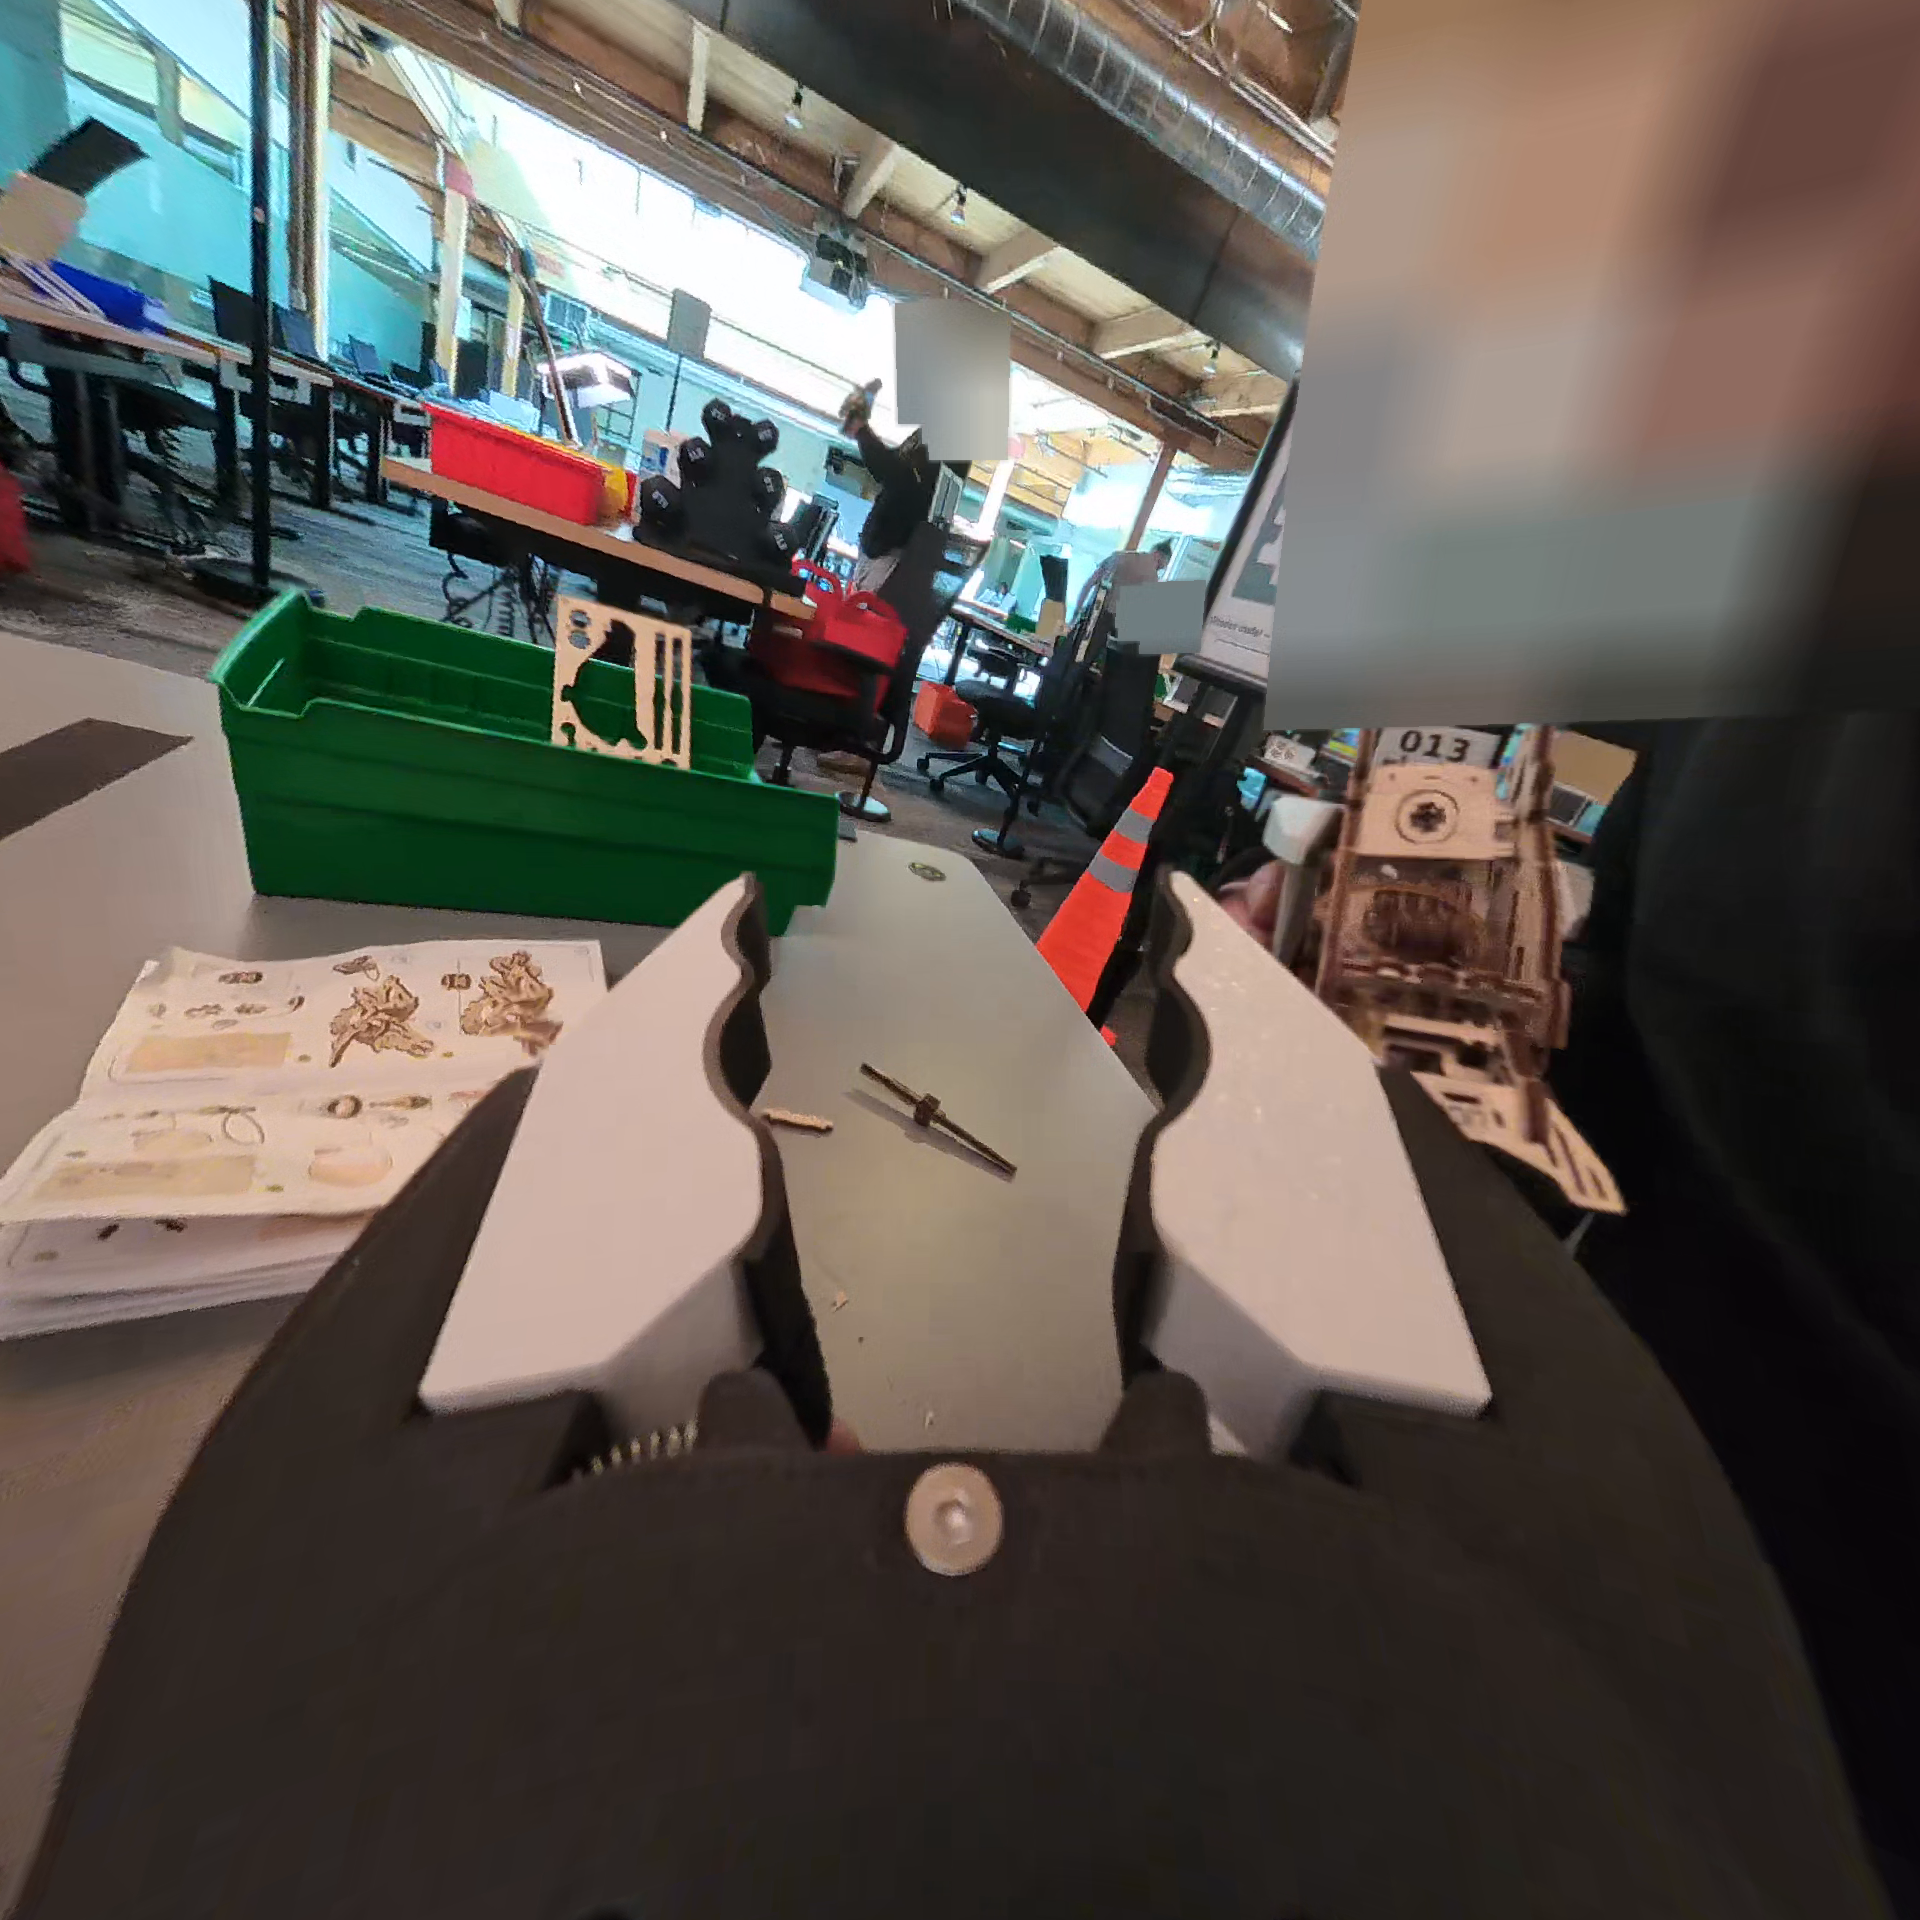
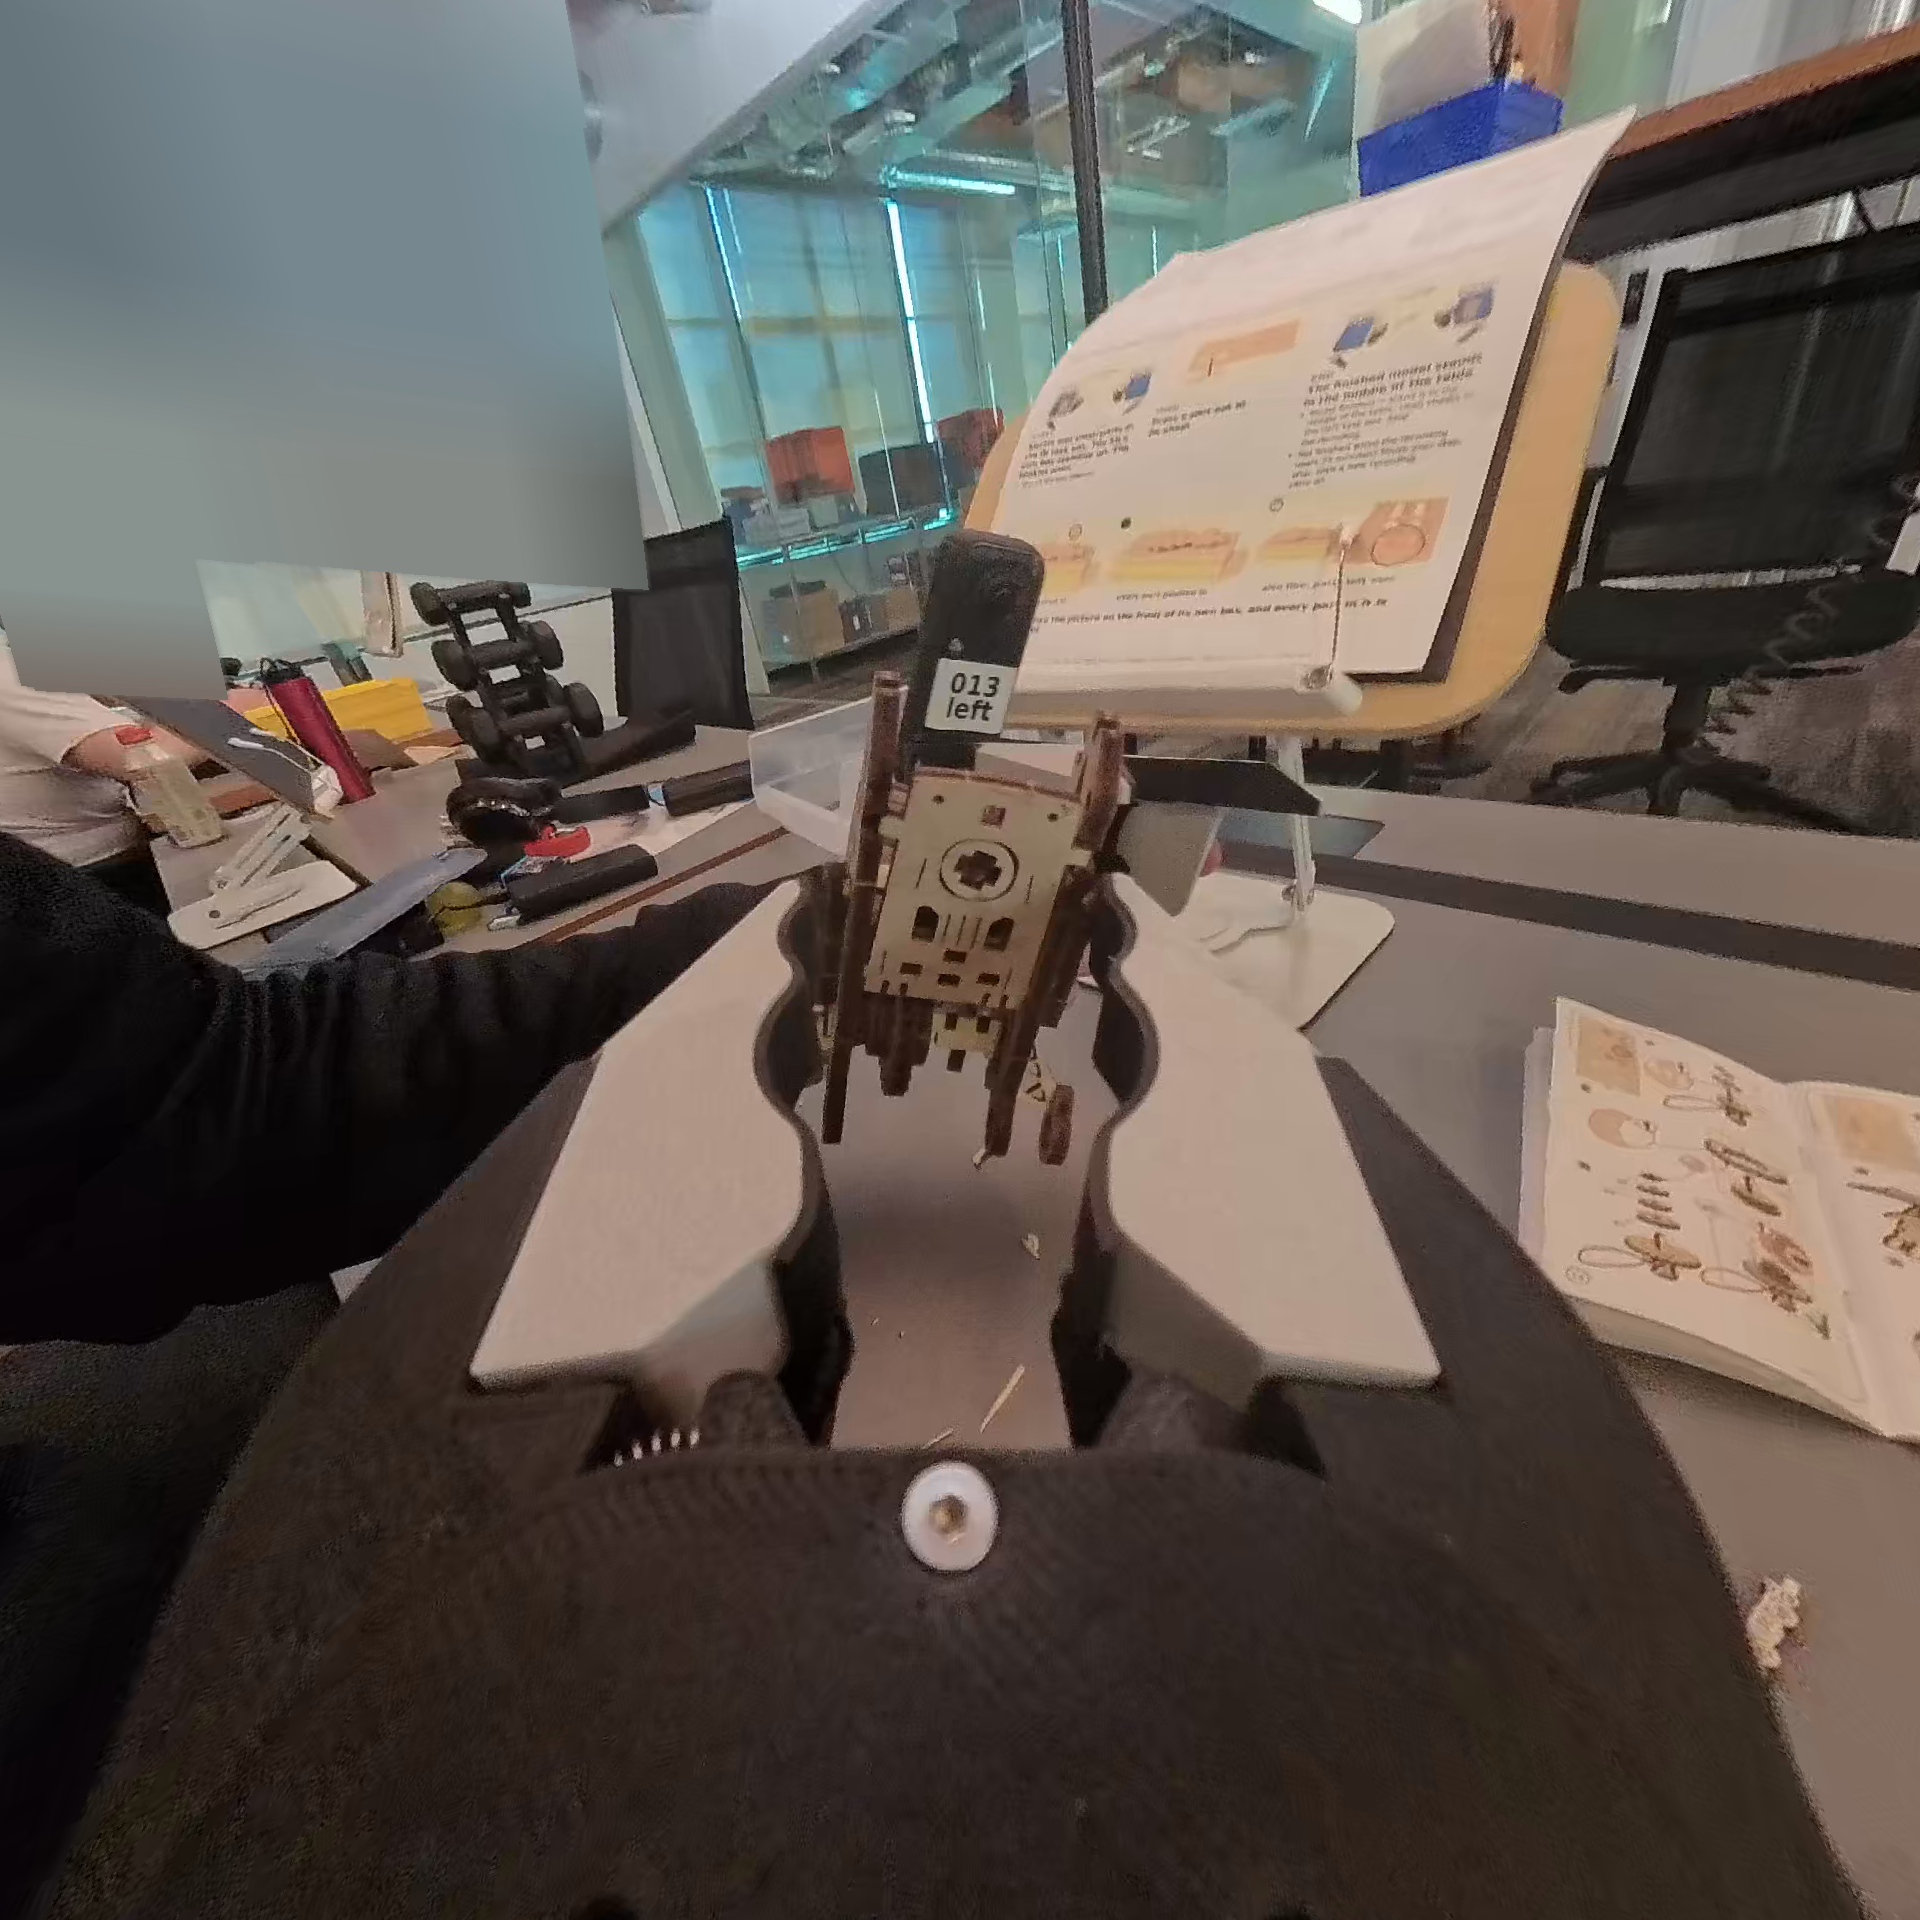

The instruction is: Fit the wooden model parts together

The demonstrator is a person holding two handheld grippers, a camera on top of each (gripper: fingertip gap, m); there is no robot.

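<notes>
Right tool clenched on the wooden model at frame centre, held above the tabletop, long axis near upright, slightly tilted, legs down. Left tool released, bare; a dark wooden rod lies diagonally on tabletop between its fingers.

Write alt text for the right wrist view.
The right gripper clamps a half-built wooden model upright between its fingers above a grey table. An open instruction booklet lies to the right, and a stand with an instruction sheet rises behind.
</notes>
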